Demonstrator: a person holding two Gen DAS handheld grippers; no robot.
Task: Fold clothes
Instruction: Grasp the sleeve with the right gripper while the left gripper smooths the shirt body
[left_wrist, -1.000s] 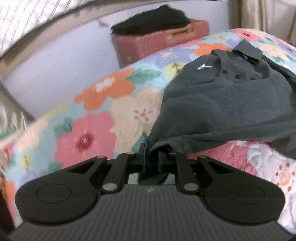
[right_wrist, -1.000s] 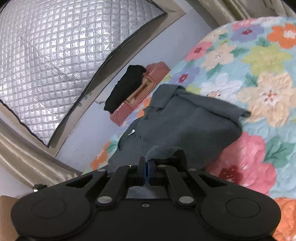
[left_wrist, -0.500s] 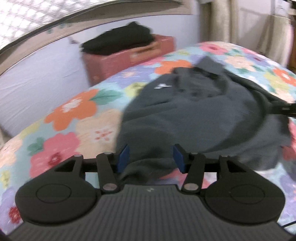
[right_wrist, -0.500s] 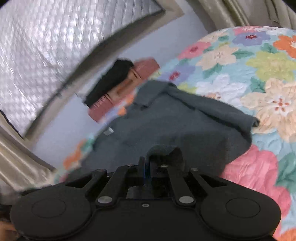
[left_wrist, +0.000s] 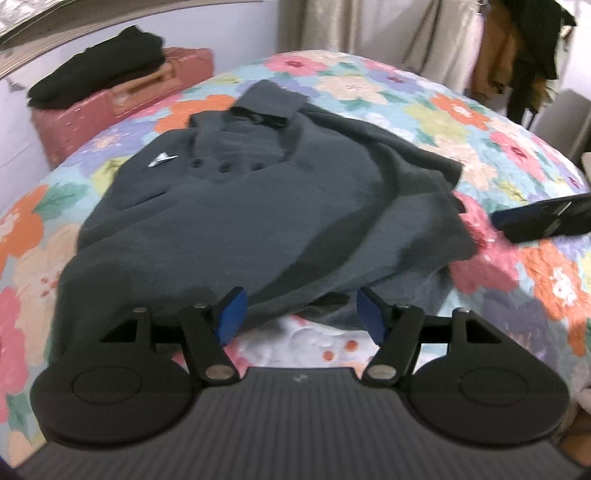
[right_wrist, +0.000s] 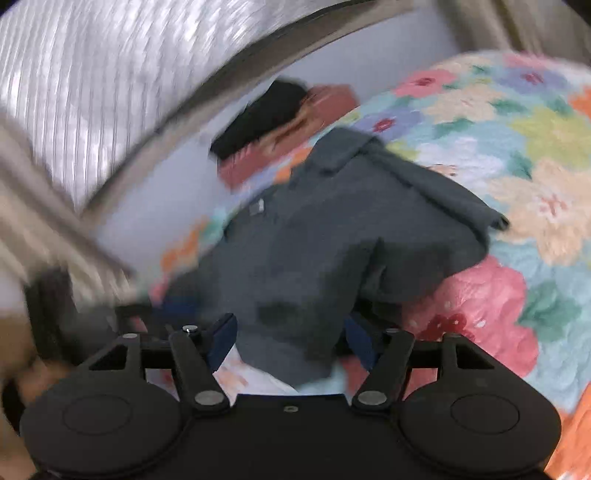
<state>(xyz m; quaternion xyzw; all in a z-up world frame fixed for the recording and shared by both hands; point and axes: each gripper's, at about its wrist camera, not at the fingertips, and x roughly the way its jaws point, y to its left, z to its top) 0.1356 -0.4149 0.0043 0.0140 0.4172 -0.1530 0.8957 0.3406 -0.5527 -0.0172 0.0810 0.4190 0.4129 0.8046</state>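
right view motion-blurred, shirt (right_wrist: 332, 240) hem partly behind right tongs (right_wrist: 291, 338)

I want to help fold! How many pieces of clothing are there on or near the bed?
2: a dark grey polo shirt spread on the flowery bed, and a black folded garment atop the red box beside it. More clothes hang far behind, too blurry to count.

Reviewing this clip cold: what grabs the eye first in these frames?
A dark grey polo shirt lies rumpled in the middle of a loud floral quilt. Near its hem the left hand-held gripper gapes open, as does the right hand-held gripper. Behind, black clothing sits on a pink suitcase.
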